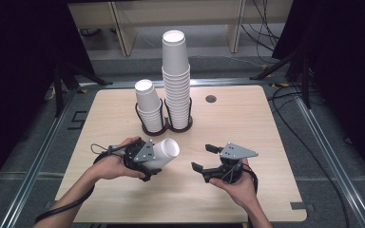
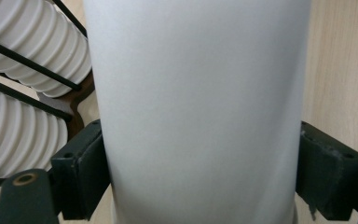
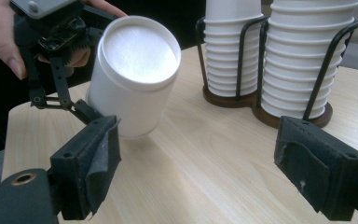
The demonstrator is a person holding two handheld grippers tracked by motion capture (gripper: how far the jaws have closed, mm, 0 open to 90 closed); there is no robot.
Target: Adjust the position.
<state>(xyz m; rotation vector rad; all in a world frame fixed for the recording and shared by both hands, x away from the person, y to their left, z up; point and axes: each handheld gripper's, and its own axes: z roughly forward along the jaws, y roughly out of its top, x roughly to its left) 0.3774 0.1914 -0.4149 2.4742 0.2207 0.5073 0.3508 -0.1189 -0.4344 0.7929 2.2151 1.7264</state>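
Note:
My left gripper (image 1: pixel 153 164) is shut on a white paper cup (image 1: pixel 165 152), held tilted just above the table with its mouth up and to the right. In the left gripper view both pads press the cup's (image 2: pixel 200 102) sides. The right gripper view faces the cup's open mouth (image 3: pixel 137 53), with one left finger (image 3: pixel 86 113) beside its base. My right gripper (image 1: pixel 204 157) stands open and empty to the right of the cup, its pads (image 3: pixel 91 161) wide apart over bare wood.
A black wire holder on a dark wooden base (image 1: pixel 167 128) stands mid-table behind the grippers. It carries a short cup stack (image 1: pixel 148 107) and a tall one (image 1: pixel 176 71). A small round hole (image 1: pixel 211 99) marks the table's far right.

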